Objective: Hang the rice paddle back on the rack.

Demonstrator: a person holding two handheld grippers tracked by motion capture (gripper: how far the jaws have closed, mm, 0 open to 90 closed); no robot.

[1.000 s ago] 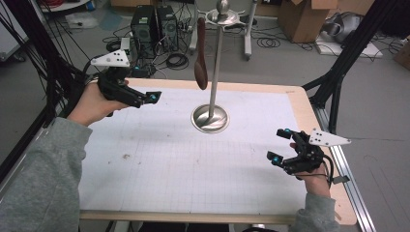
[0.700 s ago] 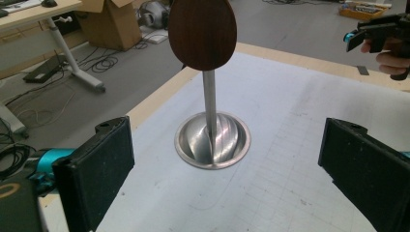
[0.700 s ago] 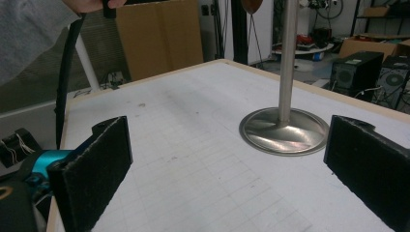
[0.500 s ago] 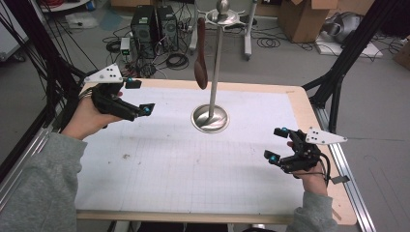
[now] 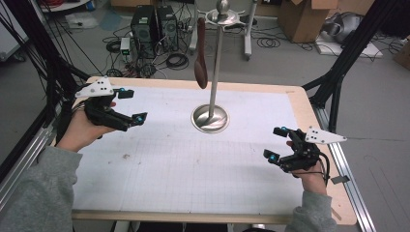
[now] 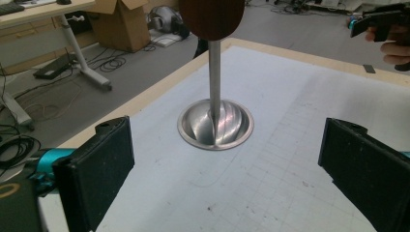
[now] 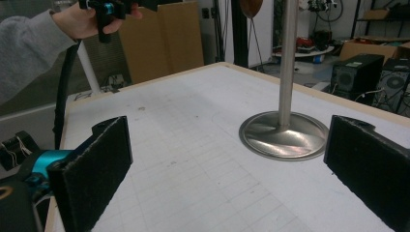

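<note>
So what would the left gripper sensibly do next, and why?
Probably rise toward the brown spoon hanging from the metal stand. The left gripper is open, holds nothing, and points at the stand, with the spoon above its line. The right gripper waits open, farther off.

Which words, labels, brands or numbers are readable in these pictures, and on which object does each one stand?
No text can be read in any view.
The paper sheet on the table carries a printed grid, without figures.
The cardboard boxes on the floor show no legible print.
The metal stand and hanging wooden spoon are unmarked.
</note>
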